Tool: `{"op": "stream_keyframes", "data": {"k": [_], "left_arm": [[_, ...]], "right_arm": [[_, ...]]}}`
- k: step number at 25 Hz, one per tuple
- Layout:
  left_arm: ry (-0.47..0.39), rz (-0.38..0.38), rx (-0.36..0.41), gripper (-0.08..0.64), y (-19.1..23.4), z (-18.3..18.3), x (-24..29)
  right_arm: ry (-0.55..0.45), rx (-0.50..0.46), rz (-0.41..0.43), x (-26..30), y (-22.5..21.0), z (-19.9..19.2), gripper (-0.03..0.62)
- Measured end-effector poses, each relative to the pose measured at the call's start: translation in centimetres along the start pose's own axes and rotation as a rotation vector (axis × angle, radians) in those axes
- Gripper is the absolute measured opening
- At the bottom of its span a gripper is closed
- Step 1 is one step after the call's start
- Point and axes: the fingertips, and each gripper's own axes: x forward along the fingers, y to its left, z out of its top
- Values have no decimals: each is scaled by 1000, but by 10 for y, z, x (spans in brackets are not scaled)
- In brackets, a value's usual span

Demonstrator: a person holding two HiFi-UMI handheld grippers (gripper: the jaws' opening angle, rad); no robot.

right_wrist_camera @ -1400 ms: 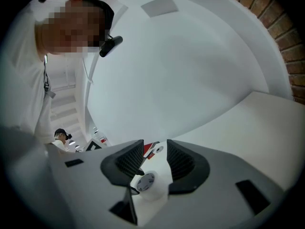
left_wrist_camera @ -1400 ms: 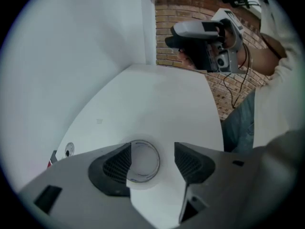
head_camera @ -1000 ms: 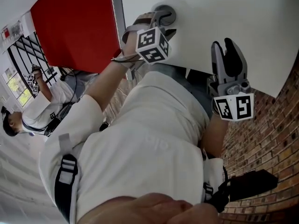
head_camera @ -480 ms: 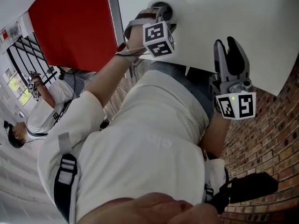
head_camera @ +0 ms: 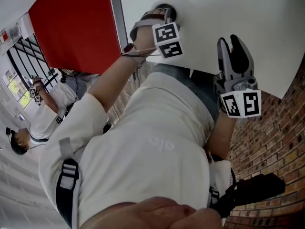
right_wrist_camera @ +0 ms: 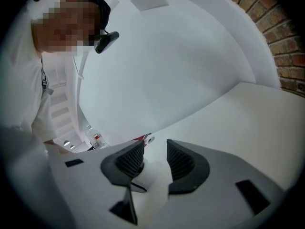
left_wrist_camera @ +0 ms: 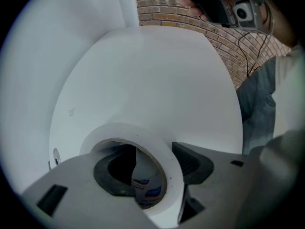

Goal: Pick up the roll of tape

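tape location: the roll of tape (left_wrist_camera: 125,131) sits right at the tips of the left gripper (left_wrist_camera: 155,159), on the white table (left_wrist_camera: 152,80). in the head view it shows as a grey ring (head_camera: 164,6) just past that gripper's (head_camera: 161,14) fingers.
left gripper state: jaws apart and astride the roll's wall. one jaw is down inside the cardboard core and the other is outside, against or just beside the outer face. printed core wall shows between the inner jaw and the tape, so it does not look clamped yet.
right gripper state: jaws a little apart with nothing between them (right_wrist_camera: 156,157). it hangs over the table's near edge (head_camera: 229,44), well away from the roll.
roll axis: the open core faces back up along the left gripper's jaws, so the ring's wall runs across the gap between them.
nearer hand: the left, by far. the right has no part in this grasp.
key relation: the wall is already between the left jaws, off toward the outer jaw's side.
next move, as a judgement: close the left jaws on the wall, then lift.
risk, as a judgement: a thin bite on only one side of the ring could let the roll swing or slip as it rises.
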Motion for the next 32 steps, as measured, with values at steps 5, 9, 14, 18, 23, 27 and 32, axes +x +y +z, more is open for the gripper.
{"op": "stream_keyframes", "data": {"k": [5, 9, 14, 18, 23, 27, 32], "left_arm": [[19, -20, -6, 242, -2, 2, 2], [22, -29, 17, 229, -4, 3, 2], [29, -40, 76, 193, -8, 3, 1], [37, -54, 98, 170, -13, 5, 1], [40, -66, 93, 166, -14, 5, 2], [38, -63, 93, 166, -14, 5, 3], [40, -63, 89, 167, -13, 5, 4]], "right_arm": [[3, 17, 16, 4, 2, -3, 133], [5, 16, 21, 5, 3, -1, 133], [9, 18, 24, 5, 4, -1, 133], [10, 22, 25, 1, 4, -4, 133], [16, 26, 24, -3, 4, -10, 133], [14, 26, 21, -5, 3, -9, 133], [17, 26, 17, -8, 1, -8, 133]]}}
